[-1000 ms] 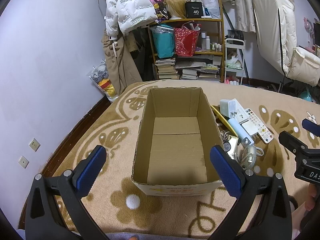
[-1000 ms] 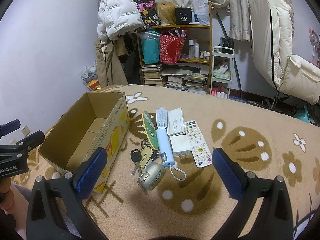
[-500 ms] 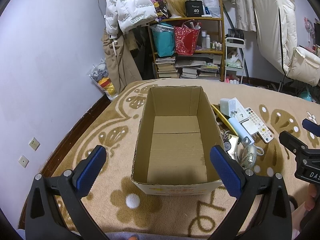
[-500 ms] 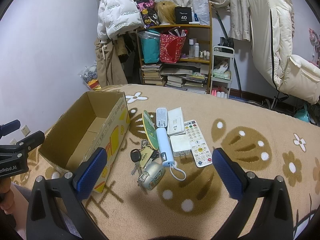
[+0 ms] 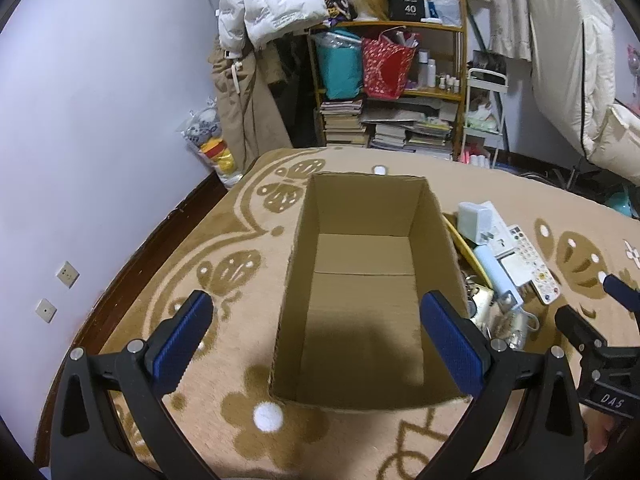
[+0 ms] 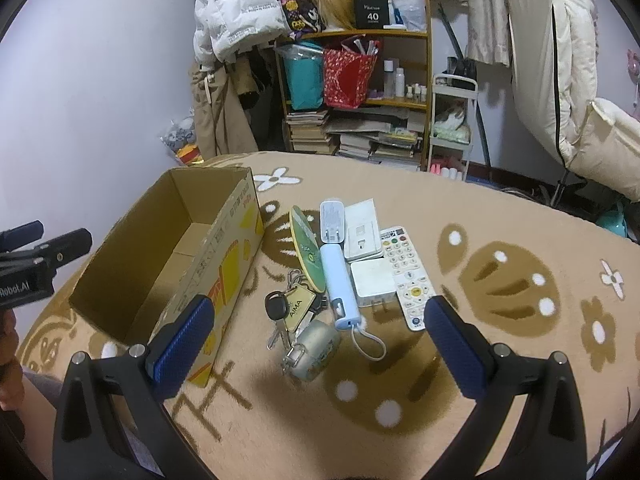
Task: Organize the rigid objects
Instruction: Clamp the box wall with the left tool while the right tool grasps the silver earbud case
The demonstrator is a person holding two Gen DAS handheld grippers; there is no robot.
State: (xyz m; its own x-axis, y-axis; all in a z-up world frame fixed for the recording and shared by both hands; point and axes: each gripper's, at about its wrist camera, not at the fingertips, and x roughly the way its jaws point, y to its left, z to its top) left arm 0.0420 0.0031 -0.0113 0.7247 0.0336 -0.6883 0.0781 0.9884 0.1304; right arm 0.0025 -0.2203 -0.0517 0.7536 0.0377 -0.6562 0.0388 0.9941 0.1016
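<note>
An empty cardboard box (image 5: 442, 248) (image 6: 236, 240) stands open on the patterned beige blanket. To its right lies a cluster of small items: a bunch of keys (image 6: 290, 308), a silver round case (image 6: 316, 348), a pale blue power bank (image 6: 338, 280) with a cord, a white remote (image 6: 406, 268), white chargers (image 6: 372, 276) and a green disc (image 6: 306, 246). My left gripper (image 5: 316, 344) hovers open over the box's near end. Above the blanket, just in front of the cluster, my right gripper (image 6: 318, 344) is open with nothing held.
A cluttered wooden shelf (image 6: 356, 92) with books and bags stands at the back, with coats hanging beside it. A cream padded chair (image 6: 560, 80) is at the right. The blanket's left edge (image 5: 160, 236) drops off beside the lilac wall.
</note>
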